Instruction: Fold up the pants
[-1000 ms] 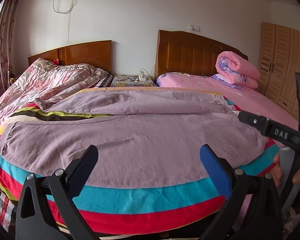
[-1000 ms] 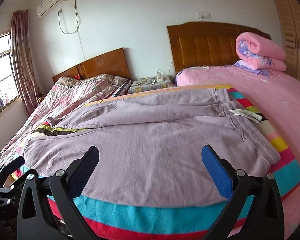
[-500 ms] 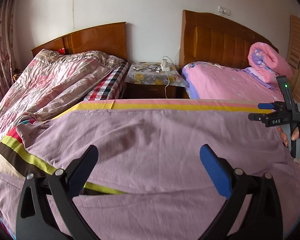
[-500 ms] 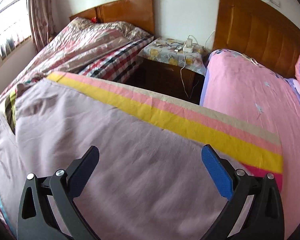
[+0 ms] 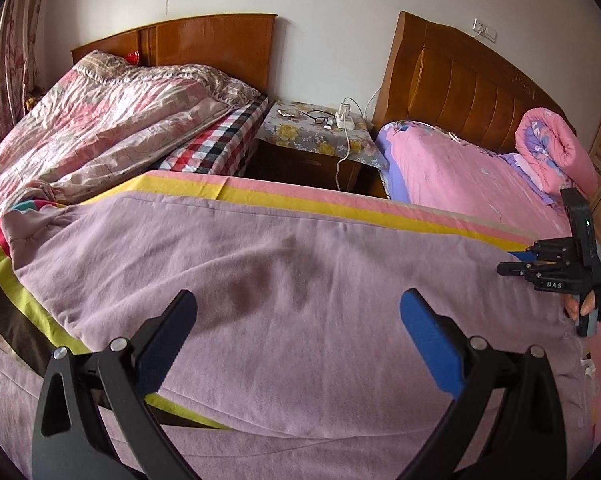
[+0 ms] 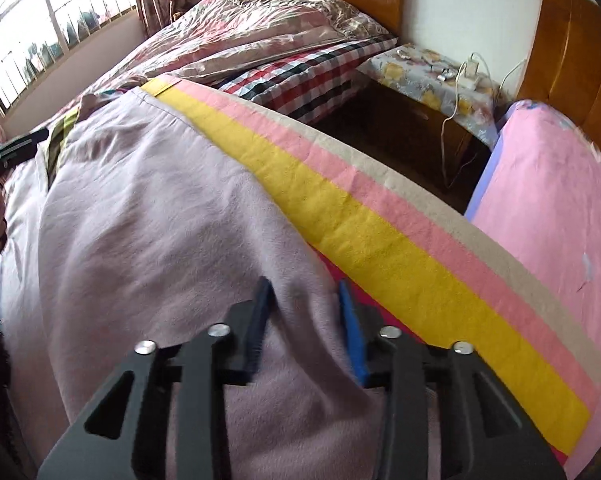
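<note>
the mauve pants (image 5: 300,280) lie spread flat over the striped blanket (image 6: 380,232) on the bed. right claw (image 6: 305,300) pinches a ridge of the pants near their far edge; left claw (image 5: 296,328) hovers above them, fingers wide apart.

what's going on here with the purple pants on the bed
A person with a gripper in each hand is folding lilac pants spread on a striped blanket. The right gripper has pinched a bunch of the fabric near the edge by the blanket's yellow stripe. The left gripper hovers wide open over the pants, holding nothing.
</note>
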